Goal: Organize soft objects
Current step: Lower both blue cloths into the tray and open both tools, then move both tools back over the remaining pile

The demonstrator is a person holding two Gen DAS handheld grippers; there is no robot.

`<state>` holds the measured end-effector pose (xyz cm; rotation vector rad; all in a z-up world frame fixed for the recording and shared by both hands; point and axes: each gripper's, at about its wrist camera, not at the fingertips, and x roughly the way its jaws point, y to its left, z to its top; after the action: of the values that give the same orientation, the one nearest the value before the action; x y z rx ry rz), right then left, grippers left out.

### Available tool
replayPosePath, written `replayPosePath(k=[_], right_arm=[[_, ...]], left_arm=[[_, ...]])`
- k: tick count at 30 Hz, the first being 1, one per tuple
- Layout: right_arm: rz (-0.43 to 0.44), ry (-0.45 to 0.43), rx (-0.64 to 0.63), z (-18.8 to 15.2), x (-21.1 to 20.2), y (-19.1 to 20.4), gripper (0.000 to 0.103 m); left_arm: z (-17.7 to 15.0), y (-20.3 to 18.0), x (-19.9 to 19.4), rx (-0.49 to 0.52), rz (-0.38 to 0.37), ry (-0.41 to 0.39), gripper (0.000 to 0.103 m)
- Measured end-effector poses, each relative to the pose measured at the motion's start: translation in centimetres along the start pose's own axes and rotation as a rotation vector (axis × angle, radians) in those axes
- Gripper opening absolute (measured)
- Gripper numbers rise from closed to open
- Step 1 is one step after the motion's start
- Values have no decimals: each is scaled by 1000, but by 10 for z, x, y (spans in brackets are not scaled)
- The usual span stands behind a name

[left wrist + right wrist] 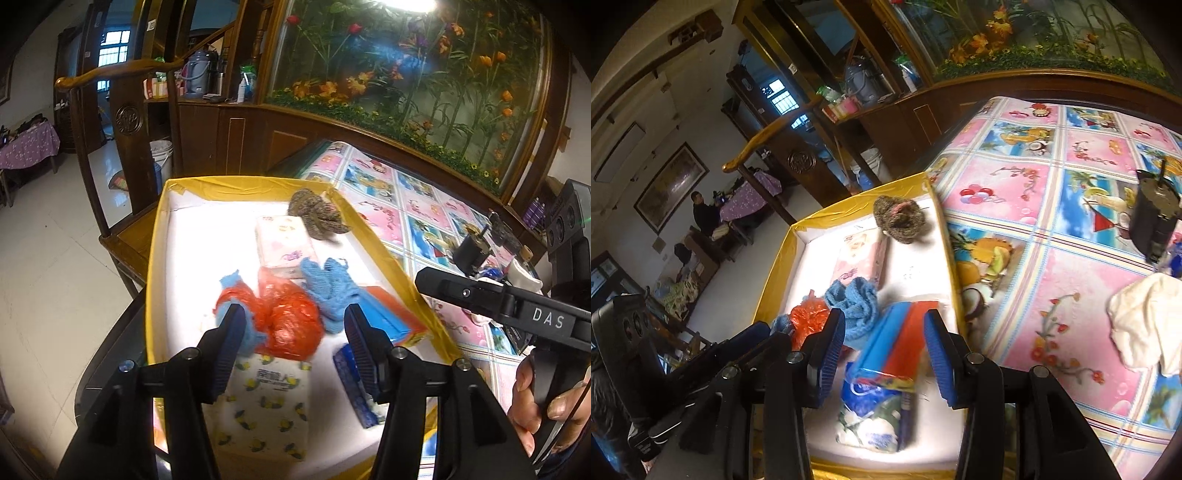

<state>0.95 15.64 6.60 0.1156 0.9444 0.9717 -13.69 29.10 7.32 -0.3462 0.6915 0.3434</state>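
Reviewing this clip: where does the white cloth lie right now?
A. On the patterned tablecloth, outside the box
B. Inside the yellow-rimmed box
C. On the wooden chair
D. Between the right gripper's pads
A: in the right wrist view the white cloth lies on the patterned tablecloth, well clear of the yellow-rimmed box.

Right claw (884, 354) hangs over the yellow-rimmed box (775, 273), blue pads (833, 354) parted, nothing pressed between them; below lie a blue-and-red pack (901, 328) and a blue-printed bag (875, 417). Further in: blue knit cloth (855, 304), orange plastic bag (809, 319), pink tissue pack (858, 260), brown scrubber (899, 219). White cloth (1148, 328) and black cylinder (1154, 218) sit on the patterned table (1052, 206), right of the box.
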Motion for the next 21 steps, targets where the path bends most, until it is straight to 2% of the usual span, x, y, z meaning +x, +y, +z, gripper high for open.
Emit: replayPosePath(k=[10,14,16,21], right_arm=[[-19,-70,33,-13,-61,-49,49],[-104,-120,31,-20,-95,-82,52],[-140,-138,43,-22,-110,-101,54],[-315,-142,12,-24,-132,-137,58]], left_arm=[[-6,-59,-2,121,-37,16,57],[-9,-87,-2,174,-62,23,64],[-11,-100,-2,201,-71,26,64],[-22,-135,5,259,-123,59,64]])
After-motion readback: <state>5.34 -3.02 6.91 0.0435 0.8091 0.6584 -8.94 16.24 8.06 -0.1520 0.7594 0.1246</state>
